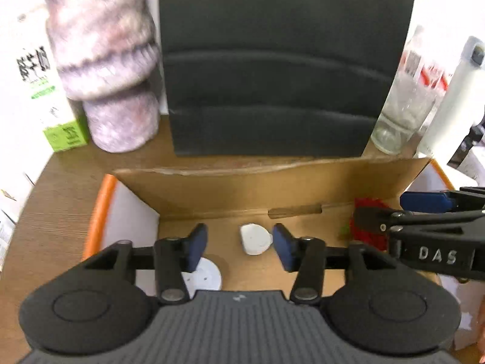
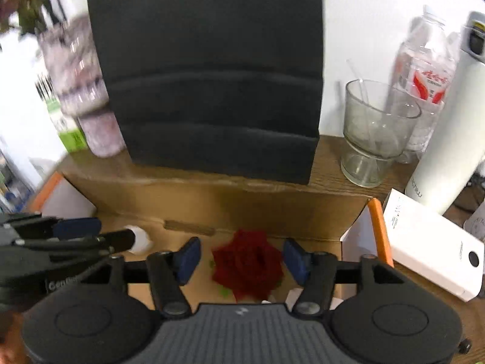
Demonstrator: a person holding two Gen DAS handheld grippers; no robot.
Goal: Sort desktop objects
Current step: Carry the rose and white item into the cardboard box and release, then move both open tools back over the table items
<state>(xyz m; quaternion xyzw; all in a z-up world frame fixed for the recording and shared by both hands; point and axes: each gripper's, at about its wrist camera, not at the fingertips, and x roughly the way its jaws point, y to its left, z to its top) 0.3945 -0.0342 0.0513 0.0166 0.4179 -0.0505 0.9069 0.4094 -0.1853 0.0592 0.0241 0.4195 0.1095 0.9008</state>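
Note:
An open cardboard box (image 1: 257,188) lies on the desk. In the left wrist view my left gripper (image 1: 241,246) is open above the box floor, with a small white case (image 1: 254,239) lying between its fingers and a white round disc (image 1: 202,274) under the left finger. In the right wrist view my right gripper (image 2: 241,259) is open over the box (image 2: 212,203), with a red artificial rose (image 2: 248,264) on the floor between its fingers. The rose also shows in the left wrist view (image 1: 368,224), partly hidden by the right gripper.
A black stand (image 1: 279,60) rises behind the box. A purple marbled vase (image 1: 106,69) and a green-white carton (image 1: 33,91) stand back left. A glass cup (image 2: 376,133), water bottle (image 2: 424,69), white flask (image 2: 454,127) and white flat box (image 2: 430,242) are on the right.

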